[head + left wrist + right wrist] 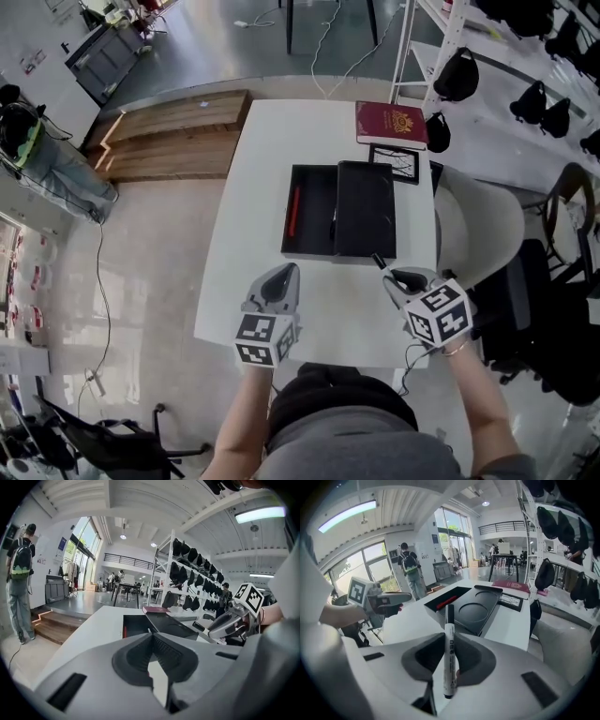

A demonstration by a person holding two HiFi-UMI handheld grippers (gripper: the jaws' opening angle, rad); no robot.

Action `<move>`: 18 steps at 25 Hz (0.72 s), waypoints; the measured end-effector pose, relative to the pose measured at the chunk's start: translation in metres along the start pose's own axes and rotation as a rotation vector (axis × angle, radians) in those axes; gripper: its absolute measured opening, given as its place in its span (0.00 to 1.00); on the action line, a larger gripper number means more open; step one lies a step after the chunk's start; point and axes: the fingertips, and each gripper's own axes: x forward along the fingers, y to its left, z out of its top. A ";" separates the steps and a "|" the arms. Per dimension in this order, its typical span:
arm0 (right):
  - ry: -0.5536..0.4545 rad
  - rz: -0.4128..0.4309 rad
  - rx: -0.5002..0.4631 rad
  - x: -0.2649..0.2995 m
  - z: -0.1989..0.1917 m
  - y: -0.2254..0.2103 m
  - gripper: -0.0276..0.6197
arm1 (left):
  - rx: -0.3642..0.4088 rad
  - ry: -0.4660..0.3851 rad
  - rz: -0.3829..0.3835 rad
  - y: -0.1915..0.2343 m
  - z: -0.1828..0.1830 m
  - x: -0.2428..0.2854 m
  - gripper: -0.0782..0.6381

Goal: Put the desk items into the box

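In the head view, we see the black box [314,234] lying open in the middle of the white table [244,187]. A red pen [294,211] lies inside the box, on its left side. The lid [366,211] lies along the right side of the box, so the left part is free to fill. We cannot tell if the lid rests on the box or just beside it. A red book [391,124] and a black frame [394,161] lie behind the box, on its far side. We think they go in later. Our left gripper [286,274] and our right gripper [392,275] are both in front of the box, near its close edge.

In the left gripper view, our jaws are pressed together with nothing in them. They point at the box. We think this hand is just waiting, out of the way.

In the right gripper view, our jaws squeeze a white marker [449,663] with a black cap. We hold it by its middle, so it does not tip. The cap end points at the box, which is just ahead. We think we hold it this way so we can carry it over the edge and lay it in the open part, next to the red pen. It looks like we must go a little left of the lid to get there.
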 end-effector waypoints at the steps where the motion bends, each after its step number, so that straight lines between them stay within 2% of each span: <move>1: -0.025 0.002 0.011 -0.002 0.007 0.000 0.15 | 0.006 -0.004 0.003 0.000 0.003 0.001 0.12; 10: -0.200 0.040 0.093 -0.005 0.071 0.010 0.15 | 0.047 -0.021 0.023 -0.006 0.020 0.003 0.12; 18: -0.296 0.015 0.193 0.009 0.111 0.017 0.15 | 0.079 -0.044 0.024 0.011 0.038 0.008 0.12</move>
